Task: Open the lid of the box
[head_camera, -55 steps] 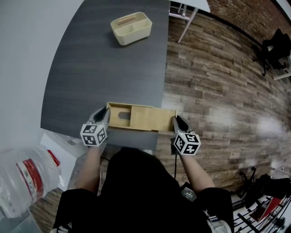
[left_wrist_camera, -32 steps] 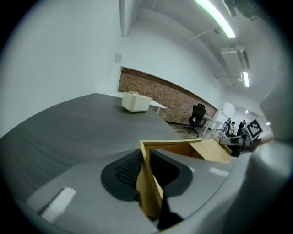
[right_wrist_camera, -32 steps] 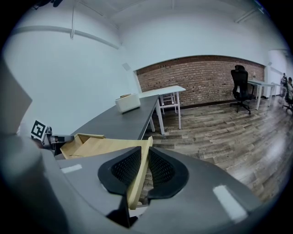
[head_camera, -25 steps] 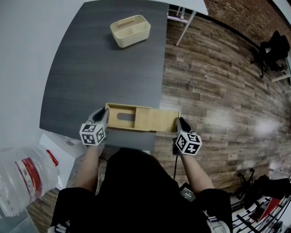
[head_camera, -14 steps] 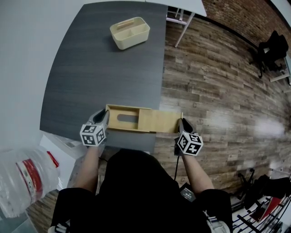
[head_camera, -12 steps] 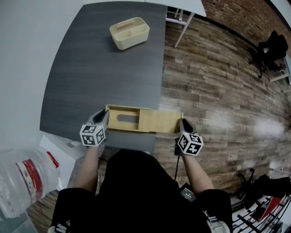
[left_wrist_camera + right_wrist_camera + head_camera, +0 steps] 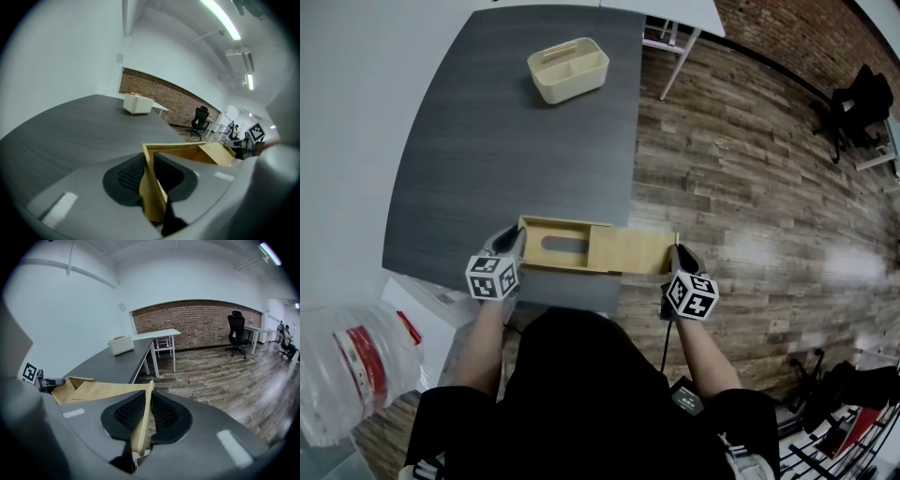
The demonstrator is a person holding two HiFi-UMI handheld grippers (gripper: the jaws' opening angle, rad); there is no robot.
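Closing right fingers pinch the lid edge.

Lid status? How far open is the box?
Done: the lid is slid well out to the right, past the table edge, baring the left part of the box. In hand: the left gripper clamps the box's left end wall; the right gripper is closing its jaws on the lid's right edge. Left: the lid's left end sits in the box; pull it clear.

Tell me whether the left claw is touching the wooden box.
Touching. The left gripper view shows the left claw clamped on the end wall of the wooden box, pressing the wood from both sides.
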